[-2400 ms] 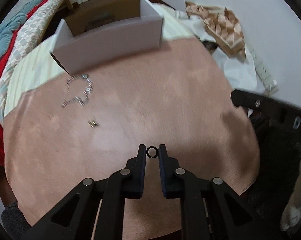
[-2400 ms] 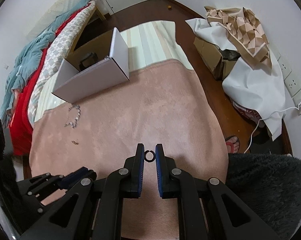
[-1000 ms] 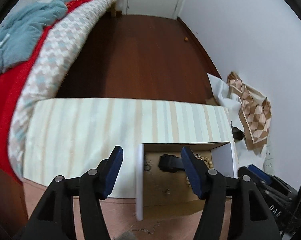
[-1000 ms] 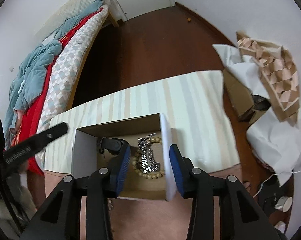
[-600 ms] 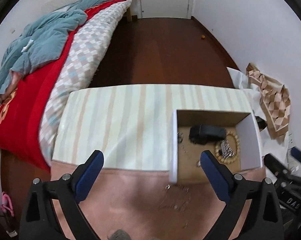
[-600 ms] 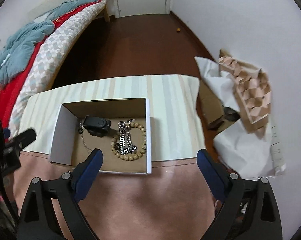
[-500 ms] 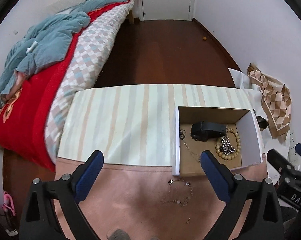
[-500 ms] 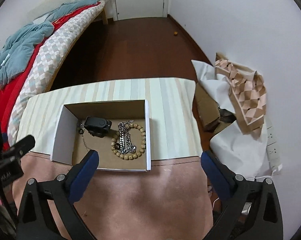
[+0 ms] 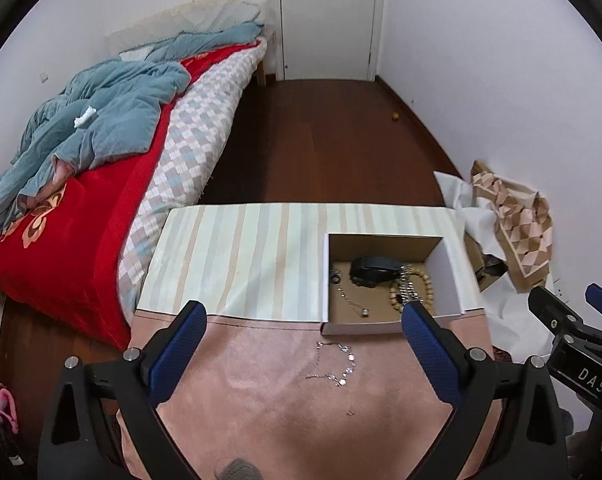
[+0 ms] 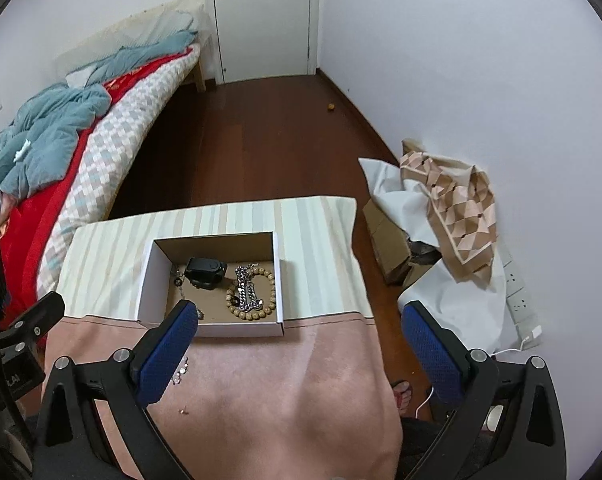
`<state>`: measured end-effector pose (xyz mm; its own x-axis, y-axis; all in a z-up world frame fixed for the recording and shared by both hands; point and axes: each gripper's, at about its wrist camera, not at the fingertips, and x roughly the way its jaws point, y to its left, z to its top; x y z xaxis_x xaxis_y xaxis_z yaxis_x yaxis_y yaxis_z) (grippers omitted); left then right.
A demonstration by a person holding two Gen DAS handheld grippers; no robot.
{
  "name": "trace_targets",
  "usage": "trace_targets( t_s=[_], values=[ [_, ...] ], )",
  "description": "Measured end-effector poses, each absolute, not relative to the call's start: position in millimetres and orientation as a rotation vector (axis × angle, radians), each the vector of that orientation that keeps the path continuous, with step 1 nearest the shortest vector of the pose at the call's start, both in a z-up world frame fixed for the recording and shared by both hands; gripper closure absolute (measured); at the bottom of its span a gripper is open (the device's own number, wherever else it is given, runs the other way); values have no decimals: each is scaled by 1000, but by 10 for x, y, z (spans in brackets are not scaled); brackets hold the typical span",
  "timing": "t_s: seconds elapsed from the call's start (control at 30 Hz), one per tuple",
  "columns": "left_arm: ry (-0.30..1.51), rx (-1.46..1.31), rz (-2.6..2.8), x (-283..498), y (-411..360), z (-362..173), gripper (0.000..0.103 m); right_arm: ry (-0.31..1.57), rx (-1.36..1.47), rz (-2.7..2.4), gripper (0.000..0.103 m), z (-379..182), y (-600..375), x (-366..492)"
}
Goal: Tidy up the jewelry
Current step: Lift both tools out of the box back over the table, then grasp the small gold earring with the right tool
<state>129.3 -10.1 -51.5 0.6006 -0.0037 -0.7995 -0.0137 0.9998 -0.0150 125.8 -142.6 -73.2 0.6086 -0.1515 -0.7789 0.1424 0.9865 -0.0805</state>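
Observation:
A white cardboard box (image 9: 453, 276) stands on the table and also shows in the right wrist view (image 10: 151, 280). It holds a black watch (image 10: 205, 270), a wooden bead bracelet (image 10: 271, 300), a silver chain (image 10: 247, 294), a thin necklace (image 9: 351, 298) and a small black ring (image 9: 335, 279). A silver bracelet (image 9: 341, 368) lies on the pink cloth (image 9: 285, 408) in front of the box, with a tiny earring (image 9: 349, 413) nearer me. My left gripper (image 9: 303, 322) is wide open and empty, held high above the cloth. My right gripper (image 10: 299, 322) is wide open and empty too.
A striped cloth (image 9: 237, 260) covers the far half of the table. A bed (image 9: 81, 184) with red and blue covers stands at the left. Cardboard and white sheets (image 10: 441, 216) lie on the floor by the right wall. A white door (image 9: 327, 20) is at the back.
Both grippers held small black rings, moved over the box, opened and let them go. Since then both have risen and drawn back with the jaws wide open.

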Motion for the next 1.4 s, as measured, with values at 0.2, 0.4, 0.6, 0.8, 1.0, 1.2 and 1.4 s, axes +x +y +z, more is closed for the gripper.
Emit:
trace_targets(
  t_s=[0.2,0.4,0.6,0.8,1.0,1.2,1.4],
  values=[
    [898,-37,9,1119,-125,-370,3,866,13,-167,0,-563,-1475,1041],
    [904,-24,125,1091,76,-541,3,916,101,-40,0,-834,-1412,1043],
    [997,59,322,1107,445,-1171,3,1076,136,86,3,-1719,-1044,1199],
    [1150,80,416,1063,858,-1836,3,1186,120,186,45,-2427,-636,1223],
    [1232,100,409,903,962,-2162,3,1223,52,189,62,-2775,-377,1131],
    [1256,94,385,839,969,-2256,3,1189,-5,183,95,-2834,-273,1083],
    [1192,106,255,981,617,-2125,3,1140,95,119,95,-2571,-727,1120]
  ],
)
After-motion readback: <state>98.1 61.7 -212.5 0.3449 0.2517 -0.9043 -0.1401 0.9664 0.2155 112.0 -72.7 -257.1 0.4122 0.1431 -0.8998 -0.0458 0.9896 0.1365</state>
